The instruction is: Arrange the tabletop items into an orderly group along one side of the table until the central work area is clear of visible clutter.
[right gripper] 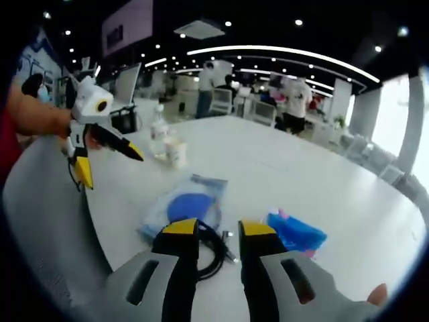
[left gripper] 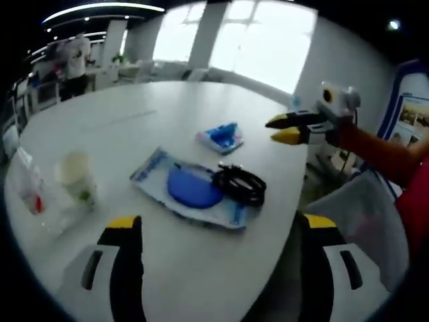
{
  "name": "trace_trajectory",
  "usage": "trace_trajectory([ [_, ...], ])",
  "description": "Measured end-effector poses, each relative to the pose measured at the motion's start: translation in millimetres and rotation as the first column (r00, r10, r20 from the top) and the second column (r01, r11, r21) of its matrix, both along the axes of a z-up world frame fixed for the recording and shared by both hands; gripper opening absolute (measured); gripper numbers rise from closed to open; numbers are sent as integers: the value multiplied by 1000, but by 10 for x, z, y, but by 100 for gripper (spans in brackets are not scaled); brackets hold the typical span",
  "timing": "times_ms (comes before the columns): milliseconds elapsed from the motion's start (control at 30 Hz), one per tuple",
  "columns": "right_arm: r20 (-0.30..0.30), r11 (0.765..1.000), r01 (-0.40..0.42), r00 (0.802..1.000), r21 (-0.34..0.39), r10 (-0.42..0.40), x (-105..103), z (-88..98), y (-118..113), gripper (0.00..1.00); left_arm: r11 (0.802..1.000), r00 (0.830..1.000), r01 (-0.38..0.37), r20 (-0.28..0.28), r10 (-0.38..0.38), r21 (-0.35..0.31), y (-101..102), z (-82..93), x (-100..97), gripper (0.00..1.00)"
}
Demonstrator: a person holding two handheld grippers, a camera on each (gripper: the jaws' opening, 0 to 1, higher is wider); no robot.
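Lying unread on the white table (left gripper: pixel 167 121), blue packet (left gripper: pixel 191 188); left tongs (left gripper: pixel 221 231) wide, right tongs (right gripper: pixel 218 231) narrow.

Background only: bright windows (left gripper: pixel 268 40) behind the far edge of the white surface (left gripper: pixel 154 114); standing people (right gripper: pixel 295 100) among desks and chairs; curved ceiling light strip (right gripper: pixel 281 57); wall poster (left gripper: pixel 412 117) at right; dark screen (right gripper: pixel 127 27) overhead.
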State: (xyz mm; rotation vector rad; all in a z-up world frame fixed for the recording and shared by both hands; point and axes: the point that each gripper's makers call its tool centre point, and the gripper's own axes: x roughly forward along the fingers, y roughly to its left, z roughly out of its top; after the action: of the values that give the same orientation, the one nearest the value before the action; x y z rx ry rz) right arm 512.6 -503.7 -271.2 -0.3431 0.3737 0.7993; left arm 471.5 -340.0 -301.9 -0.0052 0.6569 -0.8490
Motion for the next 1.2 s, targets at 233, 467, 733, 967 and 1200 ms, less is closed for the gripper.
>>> trace_trajectory([
  [233,-42,997,-73,997,-34,71,-184,-150,176,24,1000,1000,15,4,-15,-1,-15,13,38,95],
  [467,-102,988,-144,985,-61,137,-339,-349,318,25,999,999,33,11,-33,-10,-55,29,26,95],
  [733,-147,980,-186,974,-65,175,-405,-489,407,26,998,998,63,-8,-63,-17,-170,-47,33,94],
  [967,-157,987,-151,978,-58,141,-318,-549,268,26,995,995,92,-34,-93,-36,-439,-98,127,92],
  [1200,-162,995,-81,984,-62,70,-153,-616,32,25,994,993,103,-49,-105,-46,-689,-156,267,89],
])
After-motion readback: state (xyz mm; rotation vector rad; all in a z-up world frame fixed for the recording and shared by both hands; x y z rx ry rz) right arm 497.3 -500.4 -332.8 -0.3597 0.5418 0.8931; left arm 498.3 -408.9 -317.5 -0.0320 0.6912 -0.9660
